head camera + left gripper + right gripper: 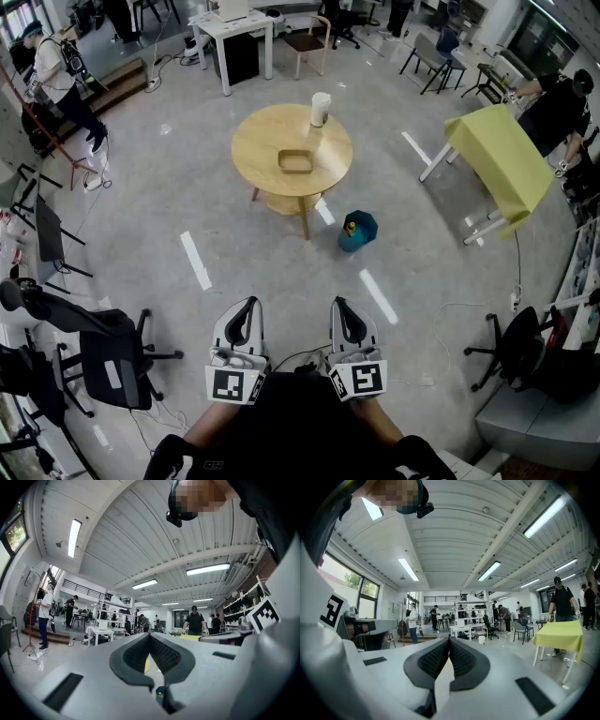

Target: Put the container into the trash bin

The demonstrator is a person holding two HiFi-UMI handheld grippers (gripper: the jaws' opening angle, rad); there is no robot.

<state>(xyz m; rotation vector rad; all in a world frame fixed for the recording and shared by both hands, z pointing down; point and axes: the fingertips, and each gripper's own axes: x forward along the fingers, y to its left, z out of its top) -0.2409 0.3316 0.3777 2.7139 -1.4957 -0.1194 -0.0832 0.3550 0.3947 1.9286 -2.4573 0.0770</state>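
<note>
An open-plan lab or workshop: polished grey concrete floor (187, 187) with white tape strips (195, 260), black wheeled office chairs (112, 361), white metal shelving racks (473, 612), long ceiling strip lights (490, 570).

Open floor (281, 281) before round table (262, 141)

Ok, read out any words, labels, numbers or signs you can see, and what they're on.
No readable words or numbers anywhere.
On the left claw and right claw: the cubes carry black-and-white square marker patterns, not letters.
On the trash bin and white cup: too small to show any print.
</note>
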